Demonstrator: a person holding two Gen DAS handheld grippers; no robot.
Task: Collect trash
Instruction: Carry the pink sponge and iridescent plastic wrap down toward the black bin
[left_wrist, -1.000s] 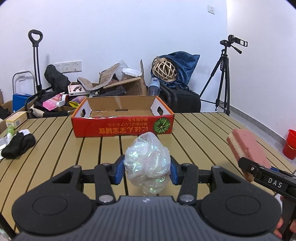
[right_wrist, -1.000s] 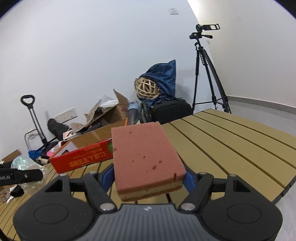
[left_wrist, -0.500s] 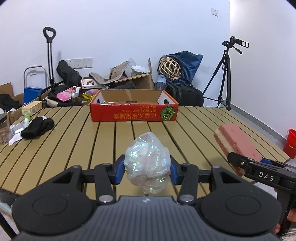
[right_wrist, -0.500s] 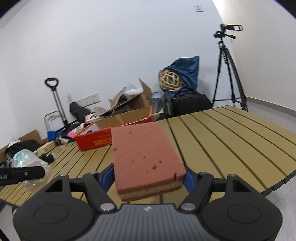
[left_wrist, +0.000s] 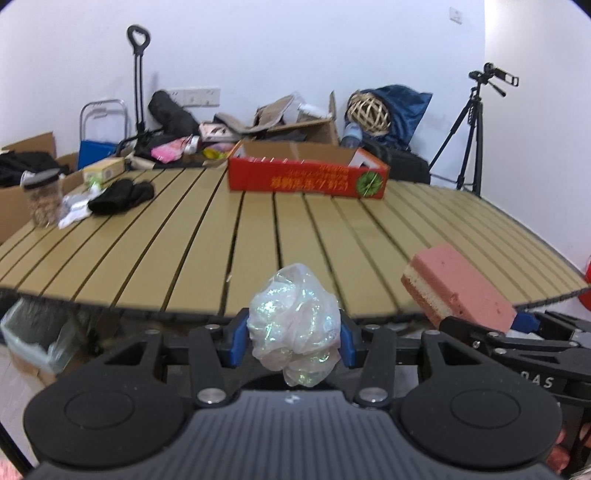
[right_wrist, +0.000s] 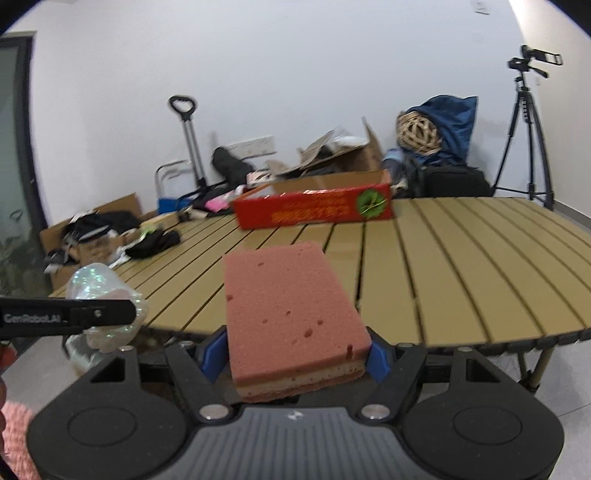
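Observation:
My left gripper (left_wrist: 291, 341) is shut on a crumpled iridescent plastic wrapper (left_wrist: 293, 325), held off the near edge of the slatted wooden table (left_wrist: 258, 251). My right gripper (right_wrist: 295, 354) is shut on a pink sponge (right_wrist: 291, 310), also just off the table's near edge. The sponge also shows in the left wrist view (left_wrist: 458, 288), to the right of the wrapper. The wrapper also shows in the right wrist view (right_wrist: 99, 284), at the left behind the left gripper's finger.
A red cardboard box (left_wrist: 306, 175) stands at the table's far side. A black cloth (left_wrist: 122, 194), white scraps and a jar (left_wrist: 42, 201) lie at the far left. A lined bin (left_wrist: 37, 332) sits on the floor below left. Clutter and a tripod (left_wrist: 476, 129) stand behind.
Both grippers have pulled back from over the table to beyond its near edge, still holding the wrapper and the sponge. The box now looks farther away.

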